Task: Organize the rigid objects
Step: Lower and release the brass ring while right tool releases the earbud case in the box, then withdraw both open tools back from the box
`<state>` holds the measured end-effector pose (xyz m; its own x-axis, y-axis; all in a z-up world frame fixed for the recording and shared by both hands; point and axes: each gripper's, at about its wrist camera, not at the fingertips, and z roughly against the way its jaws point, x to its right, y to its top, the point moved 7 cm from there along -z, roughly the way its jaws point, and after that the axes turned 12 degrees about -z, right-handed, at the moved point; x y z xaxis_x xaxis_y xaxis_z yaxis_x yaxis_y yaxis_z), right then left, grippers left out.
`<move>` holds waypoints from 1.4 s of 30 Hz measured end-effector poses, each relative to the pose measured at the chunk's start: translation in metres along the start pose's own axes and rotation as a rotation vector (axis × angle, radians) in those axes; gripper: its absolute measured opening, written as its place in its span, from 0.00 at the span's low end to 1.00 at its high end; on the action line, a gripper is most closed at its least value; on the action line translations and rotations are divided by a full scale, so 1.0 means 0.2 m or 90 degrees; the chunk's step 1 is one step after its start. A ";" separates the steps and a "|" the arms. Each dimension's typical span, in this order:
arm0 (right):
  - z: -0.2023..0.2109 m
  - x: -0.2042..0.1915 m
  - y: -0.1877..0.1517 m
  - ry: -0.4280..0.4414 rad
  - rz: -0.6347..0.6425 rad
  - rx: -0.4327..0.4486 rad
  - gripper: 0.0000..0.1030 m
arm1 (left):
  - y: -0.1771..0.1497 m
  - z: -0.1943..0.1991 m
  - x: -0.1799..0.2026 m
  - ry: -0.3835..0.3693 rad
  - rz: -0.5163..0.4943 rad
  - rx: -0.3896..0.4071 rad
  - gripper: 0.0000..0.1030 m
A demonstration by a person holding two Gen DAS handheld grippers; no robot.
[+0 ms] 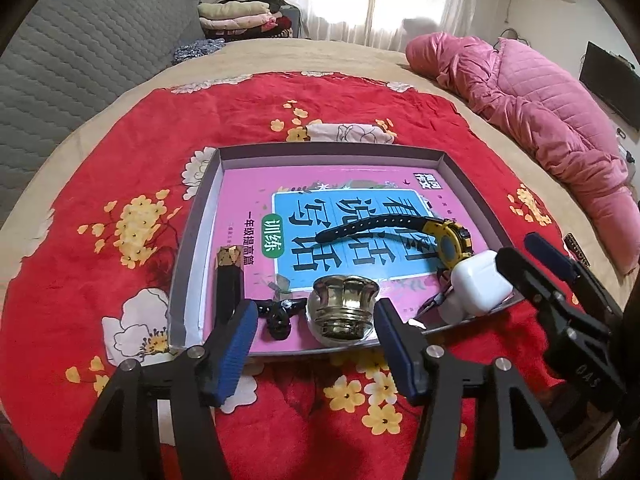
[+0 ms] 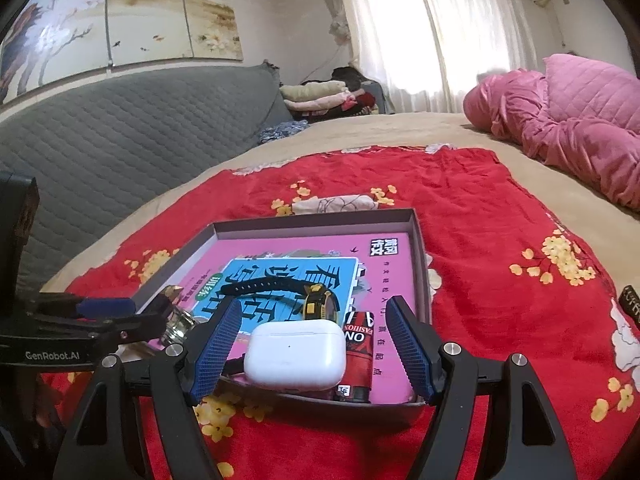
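Tray (image 1: 196, 248), shallow, grey-walled, lay on the red floral blanket (image 1: 100, 184) spread over the bed. A pink book (image 1: 240, 200) with a blue title panel lined its floor.

Contents, along the tray's near edge, left to right in the left view:
- dark slim stick (image 1: 229, 276) with a gold patterned end, by the near left corner;
- small black piece (image 1: 278, 314), shape unclear;
- brass cap (image 1: 344, 308), ribbed, standing on the book;
- white earbud case (image 1: 480, 282), near the right corner, lid closed;
- red tube (image 2: 359, 350), lying just right of the case in the right view, touching or nearly so.

Behind these, a watch (image 1: 448, 240), yellow body with a black strap running left across the blue panel.

My left gripper (image 1: 316, 340) was spread wide at the near edge, one pad beside the stick and the other right of the cap, pinching nothing. My right gripper (image 2: 314, 344) was likewise spread, its pads either side of the case and tube, clear of both.

Off the tray: pink quilt (image 1: 540, 120) at the bed's far right; folded clothes (image 1: 240, 16) at the far edge; grey headboard (image 1: 80, 48) on the left.
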<state>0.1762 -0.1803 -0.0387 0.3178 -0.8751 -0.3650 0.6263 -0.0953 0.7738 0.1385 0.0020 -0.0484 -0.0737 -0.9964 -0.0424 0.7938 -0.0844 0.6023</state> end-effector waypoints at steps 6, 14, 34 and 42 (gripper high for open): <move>0.07 -0.01 -0.04 -0.002 -0.015 -0.008 0.74 | -0.04 0.01 0.00 0.014 0.004 -0.015 0.58; 0.16 -0.07 -0.10 -0.030 -0.021 -0.022 0.74 | -0.12 0.04 -0.03 0.011 0.038 -0.022 0.58; 0.33 -0.25 -0.21 -0.055 0.011 -0.047 0.74 | -0.25 0.17 -0.07 0.032 0.067 -0.014 0.58; 0.38 -0.32 -0.22 -0.059 0.023 -0.041 0.74 | -0.31 0.23 -0.01 0.023 0.053 -0.019 0.58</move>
<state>0.0739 -0.1557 -0.0099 0.2752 -0.9179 -0.2859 0.6612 -0.0352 0.7494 0.0614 0.0099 -0.0483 0.0149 -0.9997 -0.0216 0.8138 -0.0005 0.5811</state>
